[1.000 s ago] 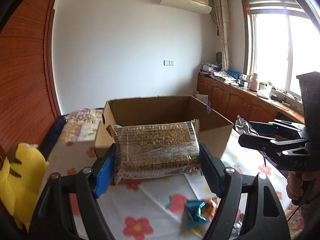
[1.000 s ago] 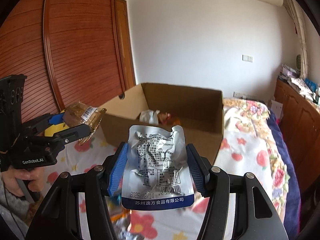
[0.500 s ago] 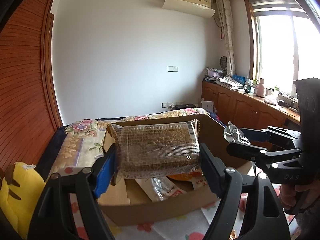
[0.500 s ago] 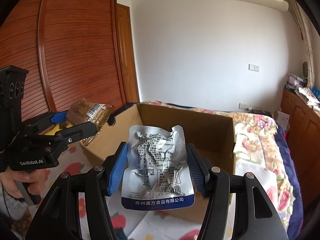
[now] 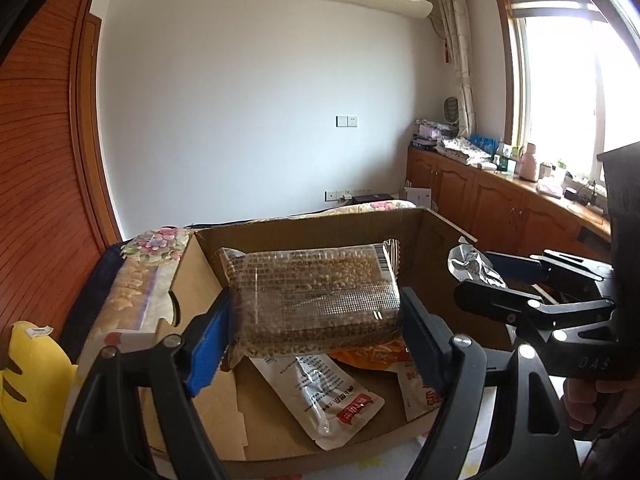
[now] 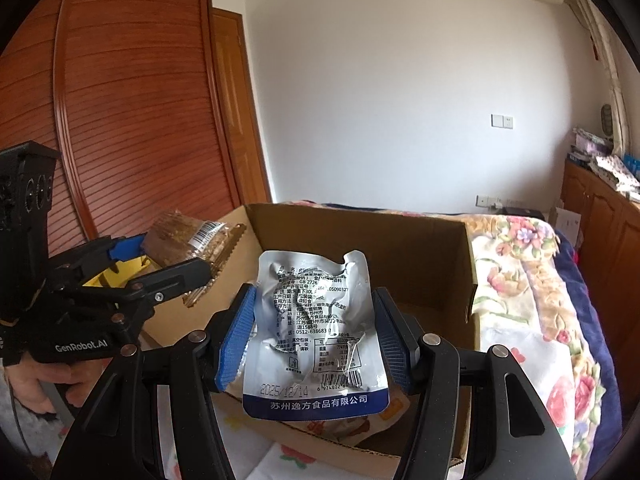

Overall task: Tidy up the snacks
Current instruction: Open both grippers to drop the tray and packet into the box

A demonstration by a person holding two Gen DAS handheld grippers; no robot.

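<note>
My left gripper [image 5: 316, 344] is shut on a clear pack of brown grain bars [image 5: 312, 296] and holds it above the open cardboard box [image 5: 304, 224]. Inside the box lie a clear pouch with a red label [image 5: 324, 396] and an orange snack bag [image 5: 372, 354]. My right gripper [image 6: 314, 340] is shut on a silver pouch with a blue bottom band [image 6: 316, 328], held over the same box [image 6: 360, 236]. The right gripper shows in the left wrist view [image 5: 496, 280], the left gripper in the right wrist view [image 6: 160, 260].
The box sits on a bed with a floral cover [image 6: 520, 280]. A yellow plush toy [image 5: 28, 384] lies at the left. Wooden wardrobe doors [image 6: 132, 120] stand on the left, wooden cabinets [image 5: 500, 208] under the window on the right.
Both grippers have moved forward and over the box with their packs. The box interior and the snacks in it have come into view below the left gripper.
</note>
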